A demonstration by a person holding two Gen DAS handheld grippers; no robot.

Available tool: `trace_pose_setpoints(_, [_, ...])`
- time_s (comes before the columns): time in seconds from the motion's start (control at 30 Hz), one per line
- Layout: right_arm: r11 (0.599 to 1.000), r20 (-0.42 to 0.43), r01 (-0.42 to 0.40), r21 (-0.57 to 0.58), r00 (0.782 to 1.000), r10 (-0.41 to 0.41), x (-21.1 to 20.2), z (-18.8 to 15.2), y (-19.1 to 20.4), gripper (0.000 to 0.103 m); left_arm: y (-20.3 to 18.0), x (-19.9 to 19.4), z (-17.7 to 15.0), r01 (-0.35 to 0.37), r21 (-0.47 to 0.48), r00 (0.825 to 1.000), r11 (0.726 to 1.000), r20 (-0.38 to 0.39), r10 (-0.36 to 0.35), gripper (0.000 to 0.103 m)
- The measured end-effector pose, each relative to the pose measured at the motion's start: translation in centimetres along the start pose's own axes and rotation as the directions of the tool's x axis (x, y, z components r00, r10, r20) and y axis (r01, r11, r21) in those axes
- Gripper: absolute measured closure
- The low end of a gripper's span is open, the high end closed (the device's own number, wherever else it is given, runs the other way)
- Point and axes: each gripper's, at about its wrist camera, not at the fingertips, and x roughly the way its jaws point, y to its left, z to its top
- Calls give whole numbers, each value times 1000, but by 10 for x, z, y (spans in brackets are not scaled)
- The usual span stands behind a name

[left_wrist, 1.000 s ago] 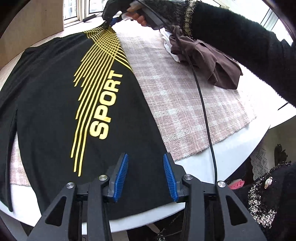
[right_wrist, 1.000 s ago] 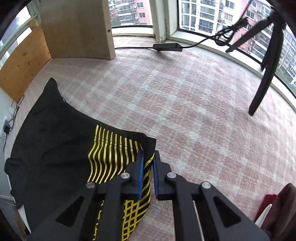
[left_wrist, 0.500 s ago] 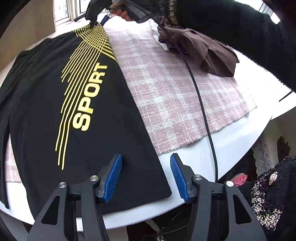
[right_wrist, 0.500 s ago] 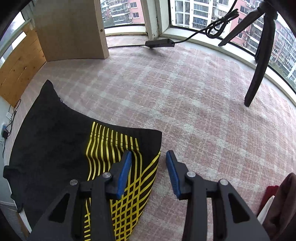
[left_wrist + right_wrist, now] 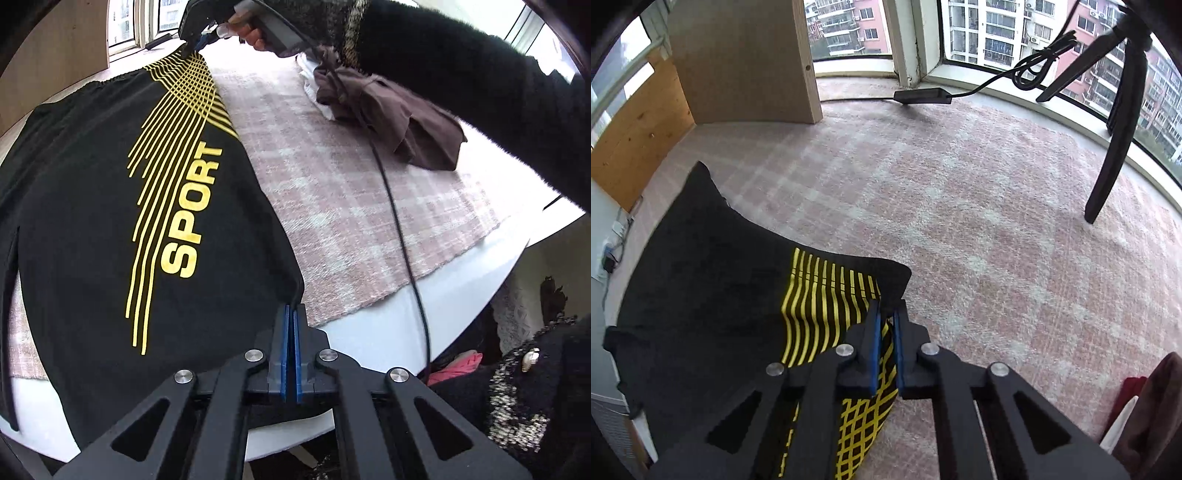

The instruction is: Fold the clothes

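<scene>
In the left wrist view, the left gripper (image 5: pixel 290 317) was closed, its blue pads pinching the near right edge of the black shirt (image 5: pixel 92 221), where the cloth rose in a small peak to the fingertips. The shirt lay spread flat over the left part of a pink plaid cloth (image 5: pixel 351 206) on a white table (image 5: pixel 388 332), with yellow stripes and the word SPORT running up towards the far corner. There the right gripper (image 5: pixel 197 35), held in a hand in a dark sleeve (image 5: pixel 461 74), met the shirt's far right corner. A brown garment (image 5: pixel 399 118) lay crumpled on the plaid cloth to the right, well apart from the shirt, and a black cable (image 5: pixel 402 236) trailed over it towards the near table edge. In the right wrist view, the right gripper (image 5: pixel 885 319) was closed on the shirt (image 5: pixel 701 288) at its striped corner, with yellow-lined fabric showing between the pads and a fold raised just beyond them. The plaid cloth (image 5: pixel 979 221) stretched away to the window, where a black adapter (image 5: pixel 921 96) lay on the sill.
</scene>
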Motion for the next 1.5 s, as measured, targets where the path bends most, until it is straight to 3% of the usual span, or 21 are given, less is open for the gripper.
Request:
trace_pose_setpoints(0.03, [999, 15, -21, 33, 1000, 21, -4, 0, -7, 97, 3, -5, 0, 23, -12, 1000, 1000, 5, -23, 102])
trace_pose_setpoints(0.13, [998, -65, 20, 64, 998, -16, 6, -3, -12, 98, 15, -24, 0, 50, -30, 998, 998, 32, -49, 102])
trace_pose_setpoints(0.27, [983, -5, -56, 176, 998, 58, -13, 3, -14, 98, 50, -60, -5, 74, -103, 993, 992, 100, -63, 102])
trace_pose_setpoints(0.33, [986, -18, -3, 167, 1000, 6, -10, 9, -7, 98, 62, -63, -8, 58, -112, 994, 992, 100, -47, 102])
trace_pose_setpoints(0.43, [988, -45, 92, 123, 995, -87, -2, 17, 4, 98, 61, -55, -10, 133, -89, 990, 987, 57, -128, 101])
trace_pose_setpoints(0.47, [985, -77, 146, 92, 987, -139, 4, 16, 6, 97, 60, -53, -11, 157, -83, 987, 984, 42, -154, 99])
trace_pose_setpoints(0.57, [947, -136, 320, 9, 939, -316, 14, 10, 13, 78, 60, -52, -15, 211, -55, 978, 976, 7, -211, 96])
trace_pose_setpoints(0.6, [934, -107, 357, -6, 929, -355, 5, 7, 18, 73, 63, -62, -21, 198, -31, 980, 980, 13, -197, 94])
trace_pose_setpoints(0.7, [886, -19, 462, -32, 886, -463, -28, -5, 36, 72, 106, -105, -46, 132, -49, 991, 990, 38, -130, 91])
trace_pose_setpoints(0.8, [942, 35, 330, -55, 944, -329, -67, -28, 81, 72, 179, -150, -85, -52, -103, 998, 993, 42, 56, 82])
trace_pose_setpoints(0.9, [983, 33, 132, -126, 991, -129, -90, -74, 158, 72, 263, -182, -124, -220, -175, 975, 960, -5, 222, 82])
trace_pose_setpoints(1.0, [989, -11, -44, -138, 999, 43, -84, -133, 249, 72, 326, -197, -144, -296, -176, 955, 939, -39, 293, 82])
trace_pose_setpoints(1.1, [975, -65, -201, -95, 979, 195, -65, -184, 338, 72, 360, -198, -145, -252, -103, 967, 962, -41, 249, 82])
trace_pose_setpoints(1.23, [977, -53, -177, -121, 984, 172, -43, -218, 428, 72, 376, -188, -137, -198, 1, 979, 980, -52, 198, 82])
trace_pose_setpoints(1.33, [983, -78, -155, -96, 986, 147, -21, -227, 461, 72, 379, -181, -128, -177, 66, 982, 982, -53, 181, 80])
trace_pose_setpoints(1.5, [993, -84, -14, -120, 996, 4, -2, -233, 483, 72, 379, -173, -121, -171, 132, 982, 976, -64, 180, 80])
